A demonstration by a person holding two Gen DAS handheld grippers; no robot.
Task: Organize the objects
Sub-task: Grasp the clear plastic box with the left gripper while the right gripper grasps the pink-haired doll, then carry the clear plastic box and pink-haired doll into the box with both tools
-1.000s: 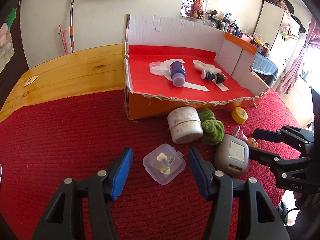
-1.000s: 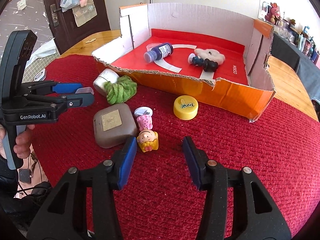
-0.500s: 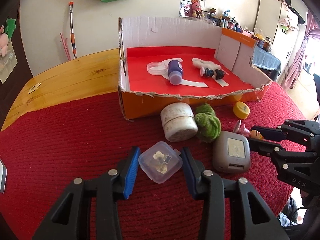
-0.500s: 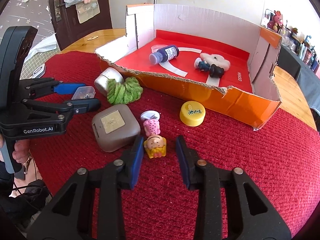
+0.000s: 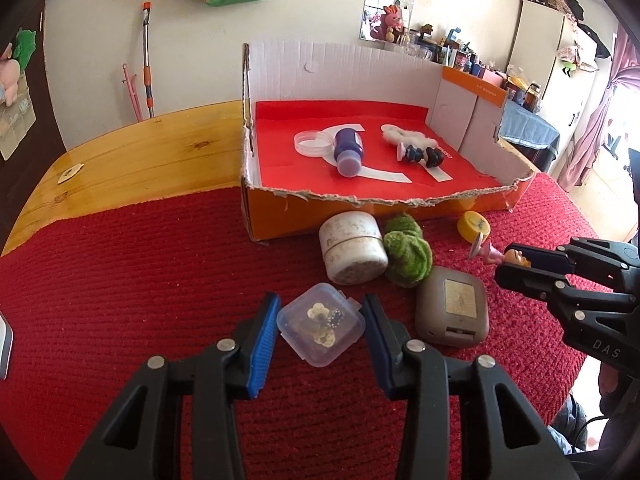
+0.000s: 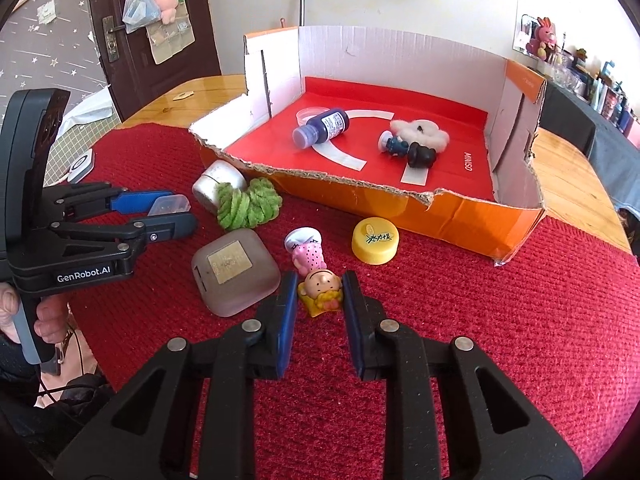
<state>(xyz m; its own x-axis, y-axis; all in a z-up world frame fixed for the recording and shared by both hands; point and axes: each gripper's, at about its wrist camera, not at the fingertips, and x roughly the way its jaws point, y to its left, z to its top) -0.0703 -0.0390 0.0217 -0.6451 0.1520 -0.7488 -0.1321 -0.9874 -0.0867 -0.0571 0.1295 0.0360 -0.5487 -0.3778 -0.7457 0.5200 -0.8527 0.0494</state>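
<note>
Red knitted cloth point(image 5: 120, 260) over a wooden table is our whole stage, with the torn cardboard box point(image 5: 360, 208) sitting at the far edge; it already has a blue bottle point(image 5: 349, 152), a clear lid and a couple of little figures lying in it.

What changed in the last second: both pairs of fingers went from spread wide to pinched in; the left gripper point(image 5: 320, 320) now has its blue pads right up against the sides of the clear plastic case point(image 5: 321, 322), and the right gripper point(image 6: 318, 292) is squeezed in on the head of the small doll point(image 6: 320, 286). We'd call both of those grips made or as good as made, though neither thing looks lifted off the cloth yet.

So we're guessing we've gone from lining up to actually grabbing; next would be lifting both and carrying them over the ragged front wall into the box.

Waiting on the cloth: white jar point(image 5: 354, 250), green scrunchie point(image 5: 408, 250), grey square case point(image 5: 452, 306), yellow cap point(image 6: 375, 240); so we're maybe halfway.
</note>
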